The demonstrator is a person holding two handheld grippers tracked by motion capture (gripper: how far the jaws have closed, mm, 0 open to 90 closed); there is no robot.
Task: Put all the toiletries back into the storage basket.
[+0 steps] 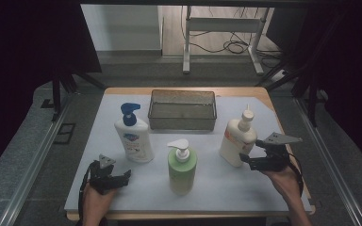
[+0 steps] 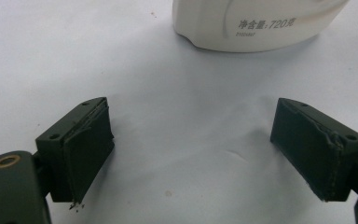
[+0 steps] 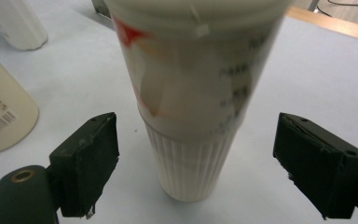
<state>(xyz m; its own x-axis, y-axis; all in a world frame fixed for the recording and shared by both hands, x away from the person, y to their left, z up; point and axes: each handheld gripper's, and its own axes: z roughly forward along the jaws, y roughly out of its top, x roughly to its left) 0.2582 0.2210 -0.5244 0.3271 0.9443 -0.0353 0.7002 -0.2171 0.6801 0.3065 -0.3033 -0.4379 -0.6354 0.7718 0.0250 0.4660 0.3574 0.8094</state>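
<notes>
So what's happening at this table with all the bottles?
A person holds a gripper in each hand over a table with three bottles and a clear bin. The right gripper is open, its fingers on either side of the cream squeeze bottle without touching it. The left gripper is open too, low on the table, pointing at the white pump bottle. The green pump bottle stands untouched.

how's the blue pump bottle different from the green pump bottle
The blue pump bottle has a white body with a blue pump head; the green pump bottle has a green body with a white pump head. The blue pump bottle stands farther back and to the left, in front of the left claw; the green pump bottle stands nearer the table's front edge, in the middle. Both stand upright on the white mat, untouched.
</notes>
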